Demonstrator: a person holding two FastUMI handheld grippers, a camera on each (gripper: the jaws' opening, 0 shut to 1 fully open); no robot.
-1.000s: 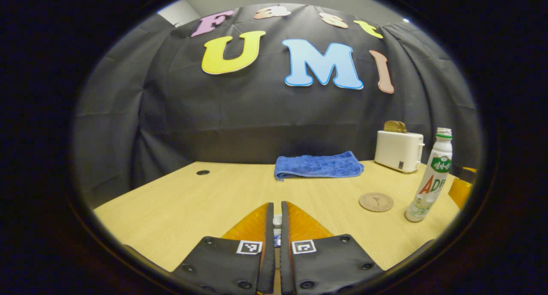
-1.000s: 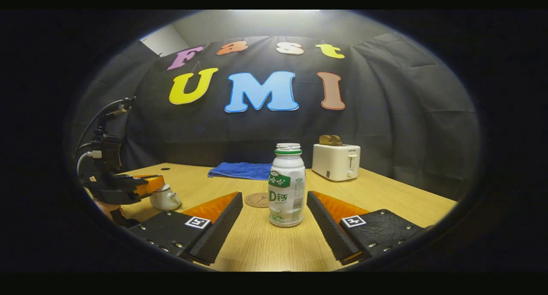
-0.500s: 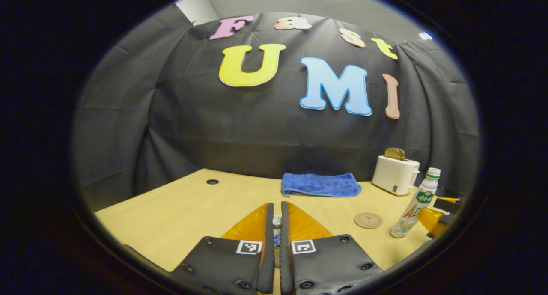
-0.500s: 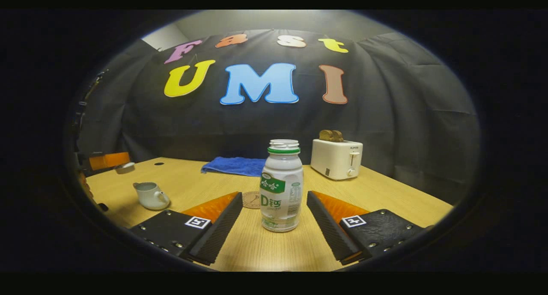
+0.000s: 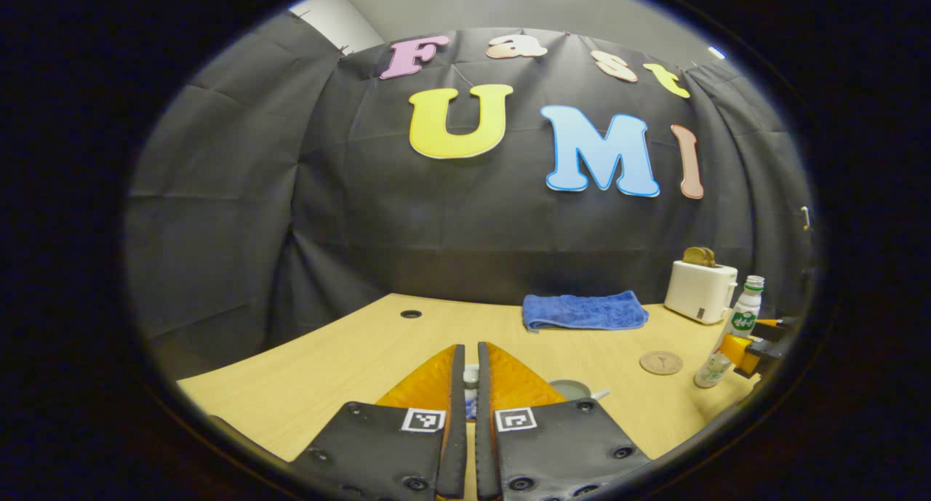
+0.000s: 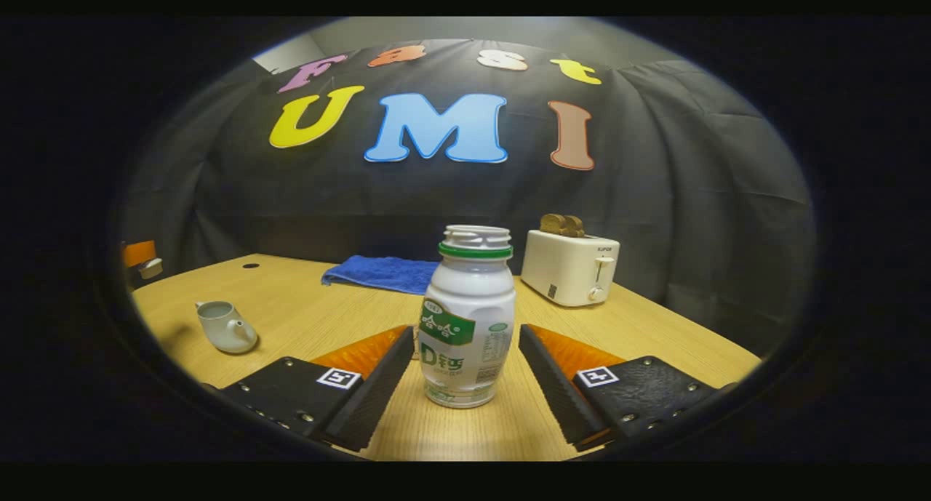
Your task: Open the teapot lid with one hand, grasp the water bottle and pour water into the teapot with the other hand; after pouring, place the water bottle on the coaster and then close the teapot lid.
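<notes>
One desk (image 6: 654, 341) carries one toaster (image 6: 569, 268), one folded blue towel (image 6: 378, 273), one water bottle (image 6: 467, 319), one lidless teapot (image 6: 225, 327) and one coaster (image 5: 660, 362). Your right hand-held gripper (image 6: 465, 366) is spread wide, with the uncapped bottle standing upright between its fingers and touching neither. Your left hand-held gripper (image 5: 470, 385) is pinched narrow on the teapot lid (image 5: 470, 376), a small pale piece between its fingers, raised above the desk. From the left gripper view, the teapot's open rim (image 5: 571, 390) sits just right of those fingers.
</notes>
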